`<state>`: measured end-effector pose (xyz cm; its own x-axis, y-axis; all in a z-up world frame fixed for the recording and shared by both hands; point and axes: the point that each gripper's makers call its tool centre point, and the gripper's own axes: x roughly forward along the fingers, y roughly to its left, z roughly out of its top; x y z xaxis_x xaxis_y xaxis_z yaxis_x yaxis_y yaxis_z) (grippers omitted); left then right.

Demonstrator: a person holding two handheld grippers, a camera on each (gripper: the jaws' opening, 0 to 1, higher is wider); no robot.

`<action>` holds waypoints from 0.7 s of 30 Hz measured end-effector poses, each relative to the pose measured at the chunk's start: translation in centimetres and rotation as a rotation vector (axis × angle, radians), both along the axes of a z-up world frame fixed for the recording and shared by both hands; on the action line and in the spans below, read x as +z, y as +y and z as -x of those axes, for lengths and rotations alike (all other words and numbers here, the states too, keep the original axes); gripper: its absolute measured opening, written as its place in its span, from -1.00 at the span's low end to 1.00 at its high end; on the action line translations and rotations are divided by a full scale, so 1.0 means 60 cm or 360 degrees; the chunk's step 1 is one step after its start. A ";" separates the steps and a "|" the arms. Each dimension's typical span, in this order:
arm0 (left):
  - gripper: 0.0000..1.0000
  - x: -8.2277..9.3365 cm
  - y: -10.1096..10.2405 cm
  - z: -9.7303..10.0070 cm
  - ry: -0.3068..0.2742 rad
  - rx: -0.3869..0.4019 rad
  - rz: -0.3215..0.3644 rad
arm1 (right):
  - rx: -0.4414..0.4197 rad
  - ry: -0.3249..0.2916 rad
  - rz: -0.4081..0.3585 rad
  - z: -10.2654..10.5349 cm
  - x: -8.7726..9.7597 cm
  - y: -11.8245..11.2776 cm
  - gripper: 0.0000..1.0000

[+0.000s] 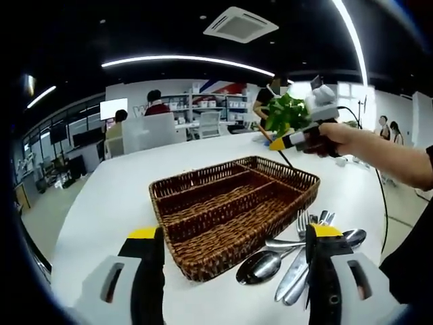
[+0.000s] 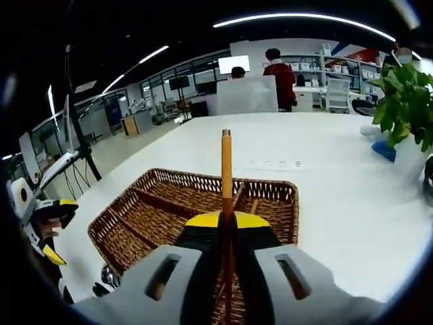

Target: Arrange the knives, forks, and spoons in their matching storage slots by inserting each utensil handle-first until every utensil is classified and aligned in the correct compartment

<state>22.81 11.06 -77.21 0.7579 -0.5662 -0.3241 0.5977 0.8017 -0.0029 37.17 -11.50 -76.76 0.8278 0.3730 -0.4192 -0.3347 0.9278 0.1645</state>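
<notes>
In the left gripper view, the left gripper (image 1: 233, 261) is seen low over the white bench (image 1: 115, 196) with its yellow-tipped jaws spread wide and nothing held between them. Just beyond the jaws, a loose pile of spoons (image 1: 260, 266), a fork (image 1: 302, 221) and other steel utensils is laid on the bench, touching the near right edge of the wicker tray (image 1: 233, 206). The tray's long compartments are seen without utensils in them. Past the tray, the right gripper (image 1: 287, 141) is held in a hand (image 1: 342, 139) above the bench, a thin stick-like item projecting from its tip; a potted plant (image 1: 284, 112) is placed behind it. In the right gripper view, the right gripper (image 2: 226, 223) is seen with jaws pressed together on a slim utensil handle (image 2: 226, 169), orange-brown, which is raised above the wicker tray (image 2: 162, 203); what kind of utensil it is cannot be told. The left gripper (image 2: 51, 233) is noted at the left edge. Farther off, seated and standing people, monitors and shelves are visible across the room.
</notes>
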 end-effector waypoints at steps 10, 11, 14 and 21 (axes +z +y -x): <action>0.74 -0.002 0.000 0.000 0.0007 -0.0012 -0.0014 | -0.0177 0.0057 -0.0055 -0.025 -0.049 -0.016 -0.92; 0.74 -0.003 0.000 0.000 0.0008 -0.0013 -0.0018 | -0.0185 0.0058 -0.0047 -0.026 -0.052 -0.017 -0.92; 0.74 -0.004 0.000 0.000 0.0010 -0.0015 -0.0031 | -0.0230 0.0064 -0.0022 -0.031 -0.060 -0.021 -0.92; 0.72 -0.004 -0.002 -0.003 0.0003 -0.0008 -0.0043 | -0.0299 0.0092 -0.0034 -0.041 -0.075 -0.026 -0.91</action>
